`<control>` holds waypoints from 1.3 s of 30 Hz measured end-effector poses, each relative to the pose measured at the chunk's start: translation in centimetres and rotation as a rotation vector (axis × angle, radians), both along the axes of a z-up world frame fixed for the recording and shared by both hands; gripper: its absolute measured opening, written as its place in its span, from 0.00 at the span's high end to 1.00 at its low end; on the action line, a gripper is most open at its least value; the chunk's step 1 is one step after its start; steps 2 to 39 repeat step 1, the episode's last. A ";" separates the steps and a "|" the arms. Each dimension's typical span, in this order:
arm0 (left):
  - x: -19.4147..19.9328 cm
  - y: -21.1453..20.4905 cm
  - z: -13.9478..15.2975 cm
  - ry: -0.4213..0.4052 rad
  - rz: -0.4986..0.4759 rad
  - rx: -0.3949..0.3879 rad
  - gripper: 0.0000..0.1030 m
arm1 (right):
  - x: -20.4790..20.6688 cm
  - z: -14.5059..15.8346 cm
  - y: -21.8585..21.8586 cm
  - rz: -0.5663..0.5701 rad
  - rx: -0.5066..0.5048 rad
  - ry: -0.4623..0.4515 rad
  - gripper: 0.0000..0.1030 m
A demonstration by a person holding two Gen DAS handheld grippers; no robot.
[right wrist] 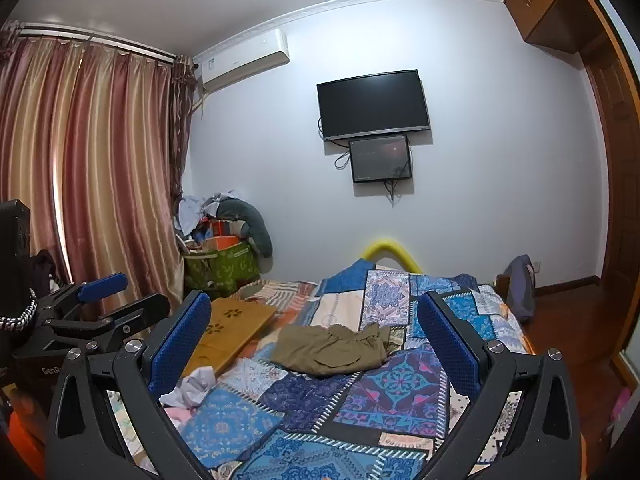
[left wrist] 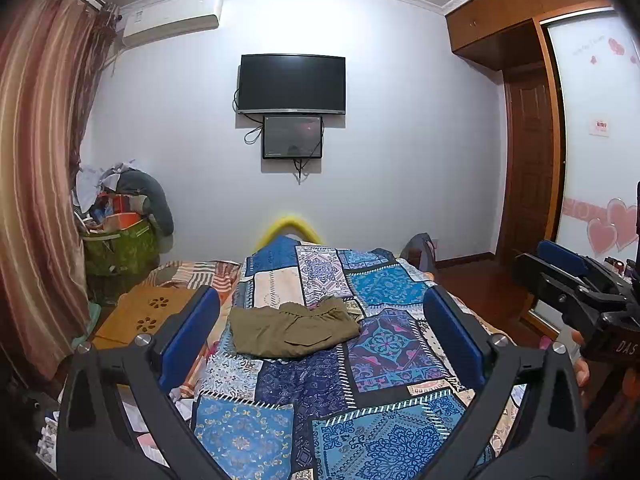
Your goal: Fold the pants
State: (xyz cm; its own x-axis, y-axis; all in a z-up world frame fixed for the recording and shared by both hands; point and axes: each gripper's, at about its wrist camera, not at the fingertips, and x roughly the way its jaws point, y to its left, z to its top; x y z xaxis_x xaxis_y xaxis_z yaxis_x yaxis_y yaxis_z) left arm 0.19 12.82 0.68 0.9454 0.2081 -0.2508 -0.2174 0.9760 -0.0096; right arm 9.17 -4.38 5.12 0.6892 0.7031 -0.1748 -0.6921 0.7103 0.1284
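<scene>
Both your left hand-held gripper (left wrist: 320,340) and right hand-held gripper (right wrist: 314,344) gape wide, empty; the bunched pants (left wrist: 294,330) mid-bed may snag quilt (left wrist: 392,344) beneath.

Pants (left wrist: 294,330): plain olive-khaki, no pattern. Quilt (left wrist: 384,360): patchwork of blue, navy, purple and cream blocks, floral and medallion prints, black-and-white striped borders between patches. Sheet (left wrist: 192,272) under it: orange, white and grey stripes. Left gripper (left wrist: 320,344) and right gripper (right wrist: 314,344): black frames, blue finger pads, silver screws. Curtain (right wrist: 92,160): vertical bands of rose-pink and pale gold. Wall (left wrist: 400,140): flat pale lilac-white. Television (left wrist: 292,84): black. Wardrobe (left wrist: 520,8): orange-brown wood. Sliding door (left wrist: 592,160): white with pink heart stickers. Wooden board (right wrist: 228,332): tan with flower-shaped cut-outs. Storage bag (right wrist: 224,268): green, leaf print.
</scene>
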 end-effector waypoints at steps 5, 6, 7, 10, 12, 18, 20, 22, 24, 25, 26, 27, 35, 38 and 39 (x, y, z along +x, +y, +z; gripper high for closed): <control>0.0 0.0 0.0 0.001 -0.001 0.000 0.00 | 0.0 0.0 0.1 0.001 0.000 0.002 0.00; 0.0 0.0 0.0 0.001 -0.001 0.000 0.00 | 0.0 0.0 0.1 0.001 0.000 0.002 0.00; 0.0 0.0 0.0 0.001 -0.001 0.000 0.00 | 0.0 0.0 0.1 0.001 0.000 0.002 0.00; 0.0 0.0 0.0 0.001 -0.001 0.000 0.00 | 0.0 0.0 0.1 0.001 0.000 0.002 0.00; 0.0 0.0 0.0 0.001 -0.001 0.000 0.00 | 0.0 0.0 0.1 0.001 0.000 0.002 0.00; 0.0 0.0 0.0 0.001 -0.001 0.000 0.00 | 0.0 0.0 0.1 0.001 0.000 0.002 0.00; 0.0 0.0 0.0 0.001 -0.001 0.000 0.00 | 0.0 0.0 0.1 0.001 0.000 0.002 0.00; 0.0 0.0 0.0 0.001 -0.001 0.000 0.00 | 0.0 0.0 0.1 0.001 0.000 0.002 0.00; 0.0 0.0 0.0 0.001 -0.001 0.000 0.00 | 0.0 0.0 0.1 0.001 0.000 0.002 0.00; 0.0 0.0 0.0 0.001 -0.001 0.000 0.00 | 0.0 0.0 0.1 0.001 0.000 0.002 0.00; 0.0 0.0 0.0 0.001 -0.001 0.000 0.00 | 0.0 0.0 0.1 0.001 0.000 0.002 0.00; 0.0 0.0 0.0 0.001 -0.001 0.000 0.00 | 0.0 0.0 0.1 0.001 0.000 0.002 0.00; 0.0 0.0 0.0 0.001 -0.001 0.000 0.00 | 0.0 0.0 0.1 0.001 0.000 0.002 0.00; 0.0 0.0 0.0 0.001 -0.001 0.000 0.00 | 0.0 0.0 0.1 0.001 0.000 0.002 0.00; 0.0 0.0 0.0 0.001 -0.001 0.000 0.00 | 0.0 0.0 0.1 0.001 0.000 0.002 0.00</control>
